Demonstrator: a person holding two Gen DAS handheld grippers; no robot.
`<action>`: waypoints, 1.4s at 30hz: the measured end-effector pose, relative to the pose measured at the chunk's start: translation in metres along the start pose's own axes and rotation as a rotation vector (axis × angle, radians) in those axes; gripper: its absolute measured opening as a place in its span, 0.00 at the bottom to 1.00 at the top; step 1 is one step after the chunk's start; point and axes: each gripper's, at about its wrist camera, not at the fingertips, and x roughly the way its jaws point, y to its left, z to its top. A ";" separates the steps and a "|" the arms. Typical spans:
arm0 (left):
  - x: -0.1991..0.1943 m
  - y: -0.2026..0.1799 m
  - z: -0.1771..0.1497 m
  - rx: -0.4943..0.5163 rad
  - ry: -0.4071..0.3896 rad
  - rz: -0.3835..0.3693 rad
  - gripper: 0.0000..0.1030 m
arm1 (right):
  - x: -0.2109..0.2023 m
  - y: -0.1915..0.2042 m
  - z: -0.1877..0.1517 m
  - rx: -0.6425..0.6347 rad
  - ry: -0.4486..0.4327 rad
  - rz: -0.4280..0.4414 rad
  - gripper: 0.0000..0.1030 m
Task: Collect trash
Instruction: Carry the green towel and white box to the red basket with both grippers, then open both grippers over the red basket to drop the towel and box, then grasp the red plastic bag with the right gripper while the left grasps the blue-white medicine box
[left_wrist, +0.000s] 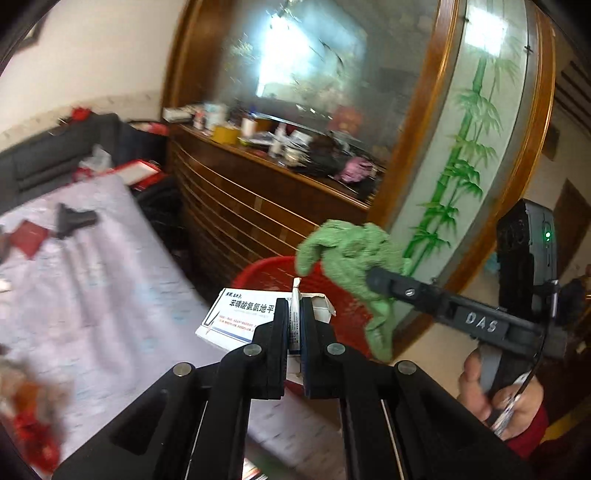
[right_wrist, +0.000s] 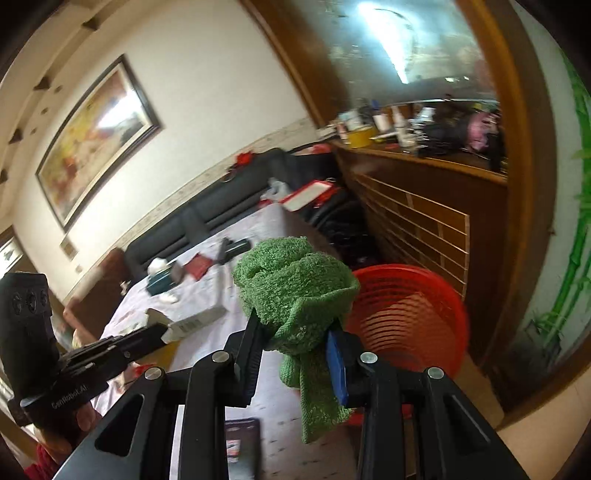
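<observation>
Trash is in both grippers: the left gripper (left_wrist: 294, 325) is clenched tight on a flattened white medicine box (left_wrist: 236, 317) with blue print, a flap of card pinched between its black fingers (left_wrist: 275, 332), and the box sticks out to the left over the edge of the table (left_wrist: 92, 266). Just beyond its tips is the red plastic basket (left_wrist: 328, 288), on the floor beside the table. The right gripper (right_wrist: 295, 339) grasps a crumpled green cloth (right_wrist: 295, 288), one tail drooping below the fingers; seen from the left wrist, the cloth hangs above the basket's rim. A hand (left_wrist: 506, 398) in a red sleeve holds that gripper's handle. Farther off, the pale tablecloth carries scattered small things, then a dark sofa (right_wrist: 207, 218), a wooden counter (left_wrist: 266, 184) crowded with bottles, and a framed painting (right_wrist: 96, 136) on the wall
</observation>
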 end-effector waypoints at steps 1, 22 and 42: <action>0.009 -0.003 0.002 -0.005 0.009 -0.009 0.05 | 0.000 -0.010 0.002 0.012 0.001 -0.008 0.33; -0.005 0.020 0.004 -0.073 -0.018 0.078 0.70 | 0.016 -0.047 0.017 0.022 0.008 -0.069 0.47; -0.194 0.179 -0.130 -0.353 -0.076 0.473 0.73 | 0.050 0.154 -0.080 -0.314 0.193 0.220 0.52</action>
